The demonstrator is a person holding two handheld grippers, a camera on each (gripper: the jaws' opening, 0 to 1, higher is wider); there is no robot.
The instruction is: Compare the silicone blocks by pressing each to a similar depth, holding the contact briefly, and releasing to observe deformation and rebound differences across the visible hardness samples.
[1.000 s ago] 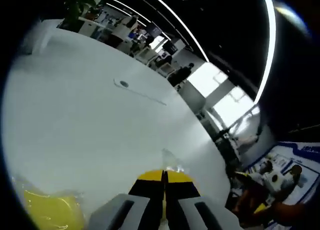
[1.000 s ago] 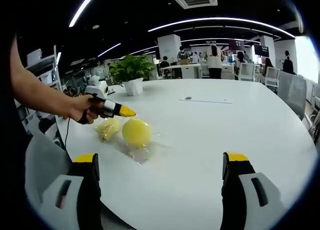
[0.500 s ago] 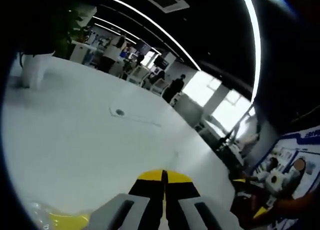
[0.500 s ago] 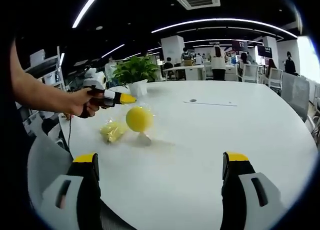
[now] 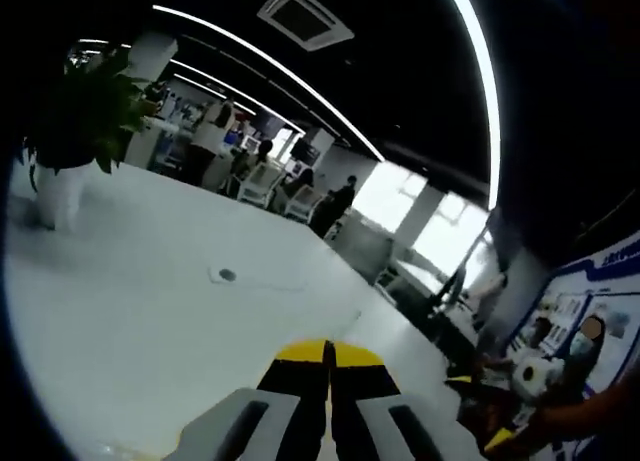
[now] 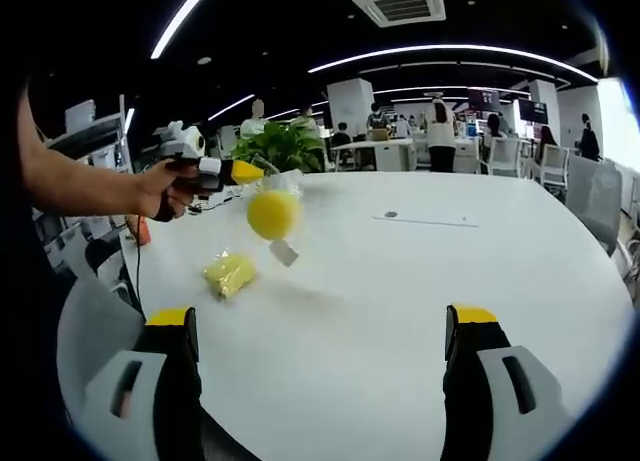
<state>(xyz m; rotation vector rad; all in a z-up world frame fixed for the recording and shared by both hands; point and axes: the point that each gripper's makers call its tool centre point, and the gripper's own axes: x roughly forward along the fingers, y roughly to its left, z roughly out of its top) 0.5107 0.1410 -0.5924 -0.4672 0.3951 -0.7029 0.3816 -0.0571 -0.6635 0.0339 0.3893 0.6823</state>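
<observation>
Left gripper view: left claw point(image 5: 327, 353) with yellow tips pressed together, no gap between them. What they pinch is not visible from here. Beyond them, bare white bench point(image 5: 150, 311) running to a potted plant point(image 5: 75, 111) at the far left and a curved edge on the right. Plenty of open surface ahead.

Right gripper view: right claw point(image 6: 320, 326) spread wide, empty, low over the bench. The left claw is held up above the bench, and a yellow ball-shaped sample point(image 6: 272, 213) in clear wrap hangs just below its tip, apparently gripped by the wrap, off the surface. A second, flatter yellow sample point(image 6: 230, 274) lies on the bench underneath, apart from the ball.

Progress, judged: no press is under way; the comparison presses look undone. Bench edge lies close to the flat sample on the near-left side; open room to the right.
</observation>
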